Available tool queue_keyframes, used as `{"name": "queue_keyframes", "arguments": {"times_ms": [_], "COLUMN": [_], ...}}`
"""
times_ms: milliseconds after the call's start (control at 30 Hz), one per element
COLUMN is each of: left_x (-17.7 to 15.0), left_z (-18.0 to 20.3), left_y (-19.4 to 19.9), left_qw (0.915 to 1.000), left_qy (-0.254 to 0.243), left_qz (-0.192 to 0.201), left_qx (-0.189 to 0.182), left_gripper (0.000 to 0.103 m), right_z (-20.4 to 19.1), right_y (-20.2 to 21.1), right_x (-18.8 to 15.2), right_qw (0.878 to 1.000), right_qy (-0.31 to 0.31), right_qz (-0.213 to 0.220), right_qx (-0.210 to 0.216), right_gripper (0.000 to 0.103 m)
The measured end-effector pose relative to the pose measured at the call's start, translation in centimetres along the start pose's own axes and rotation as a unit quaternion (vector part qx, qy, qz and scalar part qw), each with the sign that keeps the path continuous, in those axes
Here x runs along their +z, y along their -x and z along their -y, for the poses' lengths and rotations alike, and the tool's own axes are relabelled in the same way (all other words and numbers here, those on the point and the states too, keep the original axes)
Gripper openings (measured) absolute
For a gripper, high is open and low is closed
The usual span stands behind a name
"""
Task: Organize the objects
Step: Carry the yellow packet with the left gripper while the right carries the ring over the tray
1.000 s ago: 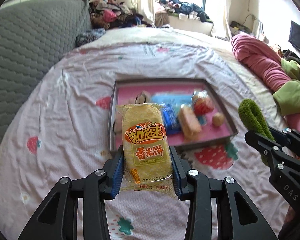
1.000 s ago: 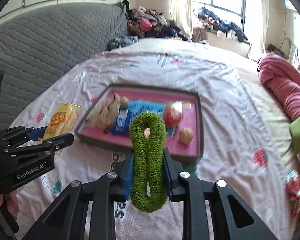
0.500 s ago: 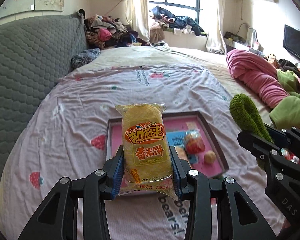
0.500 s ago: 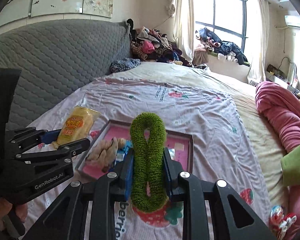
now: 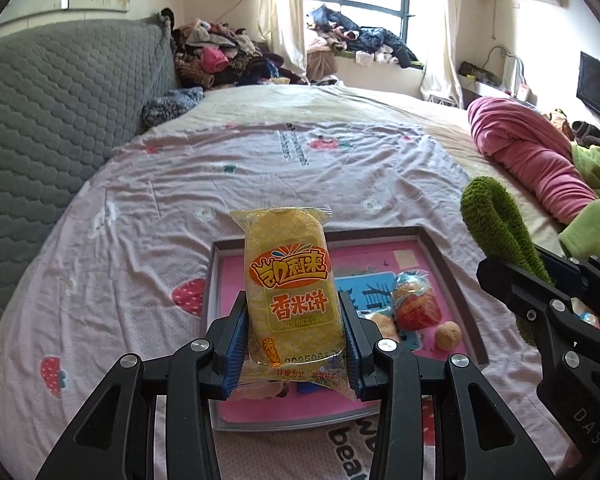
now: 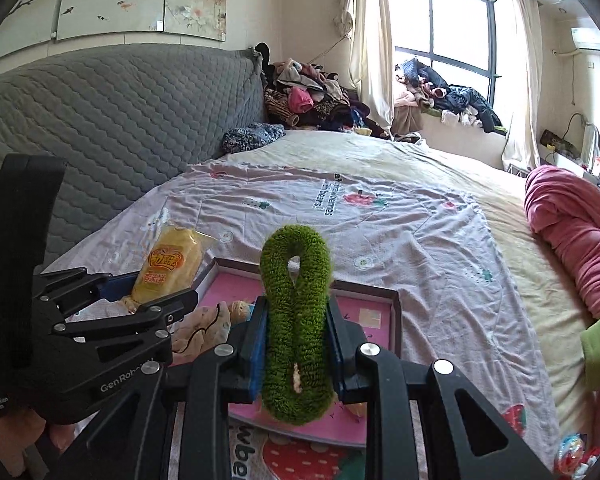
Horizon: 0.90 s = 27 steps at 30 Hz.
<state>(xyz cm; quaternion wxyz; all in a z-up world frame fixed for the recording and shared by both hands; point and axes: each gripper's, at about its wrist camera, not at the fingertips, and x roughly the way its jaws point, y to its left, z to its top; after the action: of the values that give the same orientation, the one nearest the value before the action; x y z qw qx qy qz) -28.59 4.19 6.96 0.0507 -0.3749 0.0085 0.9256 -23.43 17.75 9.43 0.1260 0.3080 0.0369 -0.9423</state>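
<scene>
Inside, the pink tray (image 5: 440, 252) holds wrapped snacks (image 5: 414, 306); jaws grip a rice cake (image 5: 290, 284) and green scrunchie (image 6: 296, 316).

Rice cake packet (image 5: 290, 286): yellow, upright, clamped above the tray.
Green scrunchie (image 6: 295, 316): fuzzy loop, pinched upright.
Tray (image 5: 444, 264): pink-lined, holding snacks, on bed.

The left gripper (image 5: 294, 340) points forward and downward, its 2 blue pads pressed on the sides of a yellow snack pack (image 5: 290, 280) that stands upright. At its 3 o'clock, the right gripper (image 6: 296, 344) points the same way, jaws clamped on a green fuzzy loop (image 6: 296, 320).
</scene>
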Motion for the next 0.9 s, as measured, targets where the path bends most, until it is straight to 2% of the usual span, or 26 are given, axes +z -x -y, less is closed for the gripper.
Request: {"name": "queue_keyframes", "arguments": {"times_ms": [367,900], "left_x": [-2.4,-4.7], "left_z": [-0.3,1.7], "left_y": [-4.9,-8.0], "left_qw": [0.9997,0.9986], "left_qy": [-0.003,-0.02], "left_qz": [-0.023,-0.05], "left_qx": [0.003,0.002], "left_gripper": [0.043,0.043], "right_z": [0.4,2.0], "right_y": [-5.2,-8.2], "right_x": [-2.8,-5.9], "right_qw": [1.0,0.997], "right_qy": [-0.007,-0.018], "right_qz": [-0.031,-0.08], "right_qx": [0.002,-0.007], "right_gripper": [0.026,0.026]}}
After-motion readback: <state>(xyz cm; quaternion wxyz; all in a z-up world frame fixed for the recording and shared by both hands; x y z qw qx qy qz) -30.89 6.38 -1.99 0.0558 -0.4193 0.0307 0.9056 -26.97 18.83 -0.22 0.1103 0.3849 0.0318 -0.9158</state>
